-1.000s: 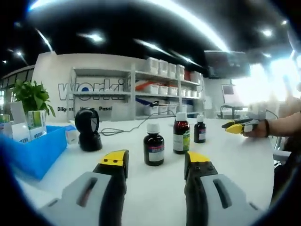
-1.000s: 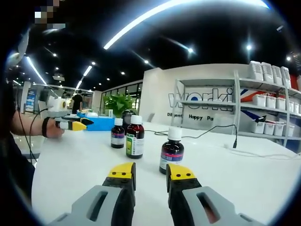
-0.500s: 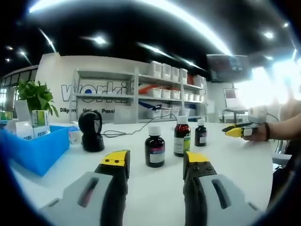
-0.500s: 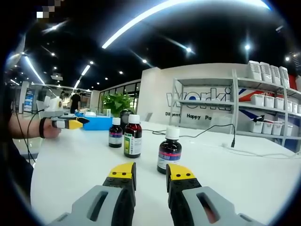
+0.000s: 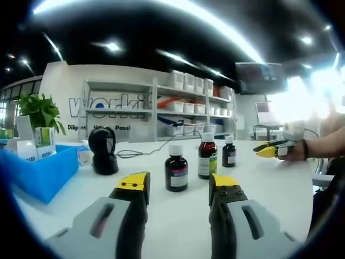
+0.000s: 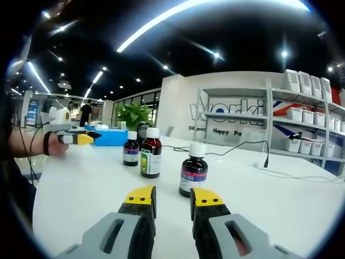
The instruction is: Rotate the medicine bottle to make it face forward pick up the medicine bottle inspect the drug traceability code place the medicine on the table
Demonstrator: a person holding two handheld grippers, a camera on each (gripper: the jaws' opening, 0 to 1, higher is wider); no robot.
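Medicine bottles, three (image 5: 177, 174), stand on the white table (image 5: 178, 216) beyond the left gripper (image 5: 177, 186), whose jaws are parted and empty. From the right gripper view, the right gripper (image 6: 172, 197), slightly parted and empty, faces the nearest bottle (image 6: 193, 171).

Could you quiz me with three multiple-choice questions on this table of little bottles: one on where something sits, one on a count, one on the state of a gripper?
1. Where does the black rounded barcode scanner stand?
A. between the blue plastic bin and the bottles
B. on the shelf
C. inside the bin

2. How many dark glass medicine bottles with white caps stand on the white table?
A. two
B. three
C. five

3. What is the left hand-held gripper doing?
A. clamping a bottle
B. holding the scanner
C. open, holding nothing

Answers: 1 A, the scanner stands right of the bin and left of the bottles in the left gripper view. 2 B, three caps show. 3 C, its jaws stand apart, short of the nearest bottle.
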